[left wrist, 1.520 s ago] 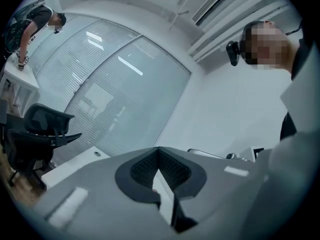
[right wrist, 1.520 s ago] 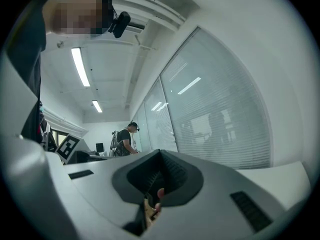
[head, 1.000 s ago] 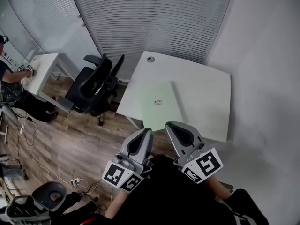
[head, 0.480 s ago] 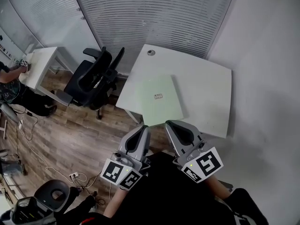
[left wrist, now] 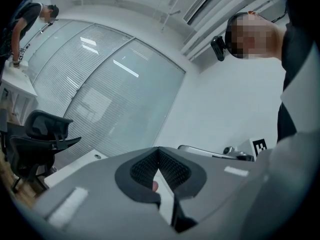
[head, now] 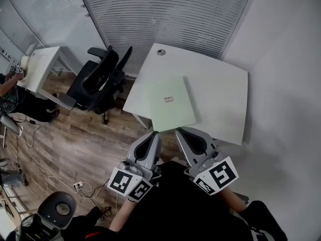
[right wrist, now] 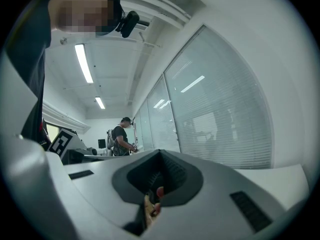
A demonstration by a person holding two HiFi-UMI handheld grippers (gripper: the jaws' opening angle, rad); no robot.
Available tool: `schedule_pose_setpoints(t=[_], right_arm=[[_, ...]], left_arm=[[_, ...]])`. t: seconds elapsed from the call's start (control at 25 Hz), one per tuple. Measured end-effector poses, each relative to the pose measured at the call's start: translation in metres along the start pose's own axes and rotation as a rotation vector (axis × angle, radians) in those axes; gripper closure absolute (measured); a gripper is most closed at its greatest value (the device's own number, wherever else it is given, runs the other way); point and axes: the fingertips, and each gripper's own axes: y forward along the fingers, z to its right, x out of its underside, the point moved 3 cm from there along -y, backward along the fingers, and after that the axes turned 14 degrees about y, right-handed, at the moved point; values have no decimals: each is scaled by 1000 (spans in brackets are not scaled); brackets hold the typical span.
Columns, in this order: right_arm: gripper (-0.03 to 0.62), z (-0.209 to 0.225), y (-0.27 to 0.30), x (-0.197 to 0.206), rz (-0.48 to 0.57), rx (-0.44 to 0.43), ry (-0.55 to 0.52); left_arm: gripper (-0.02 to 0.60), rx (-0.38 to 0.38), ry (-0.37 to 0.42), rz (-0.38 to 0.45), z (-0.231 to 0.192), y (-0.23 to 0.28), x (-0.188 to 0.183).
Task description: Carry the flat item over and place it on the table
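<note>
A pale green flat board (head: pixel 170 102) with a small label in its middle lies out ahead of me over the white table (head: pixel 220 99). Its near edge hangs past the table's front edge, towards me. My left gripper (head: pixel 155 134) and right gripper (head: pixel 179 132) sit side by side at that near edge. In the left gripper view the left gripper (left wrist: pixel 159 156) has its jaws closed, with a thin pale sliver of the board between them. In the right gripper view the right gripper (right wrist: pixel 160 159) is closed the same way on a thin edge.
A black office chair (head: pixel 98 84) stands left of the table. A second white desk (head: pixel 40 69) is at the far left with a person (head: pixel 10 84) at it. Cables (head: pixel 30 149) trail over the wood floor. A white wall runs along the table's right side.
The board and both grippers have edged forward over the table. The person at the far left has slid towards the frame's edge. Both grips look unchanged.
</note>
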Motion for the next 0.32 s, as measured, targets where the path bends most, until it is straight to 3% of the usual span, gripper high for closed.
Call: schedule_pose_setpoints(t=[0.32], right_arm=[[595,-1,0,-2,5,-2,-2]], left_arm=[[577,4,13,-9,0,2,-1]])
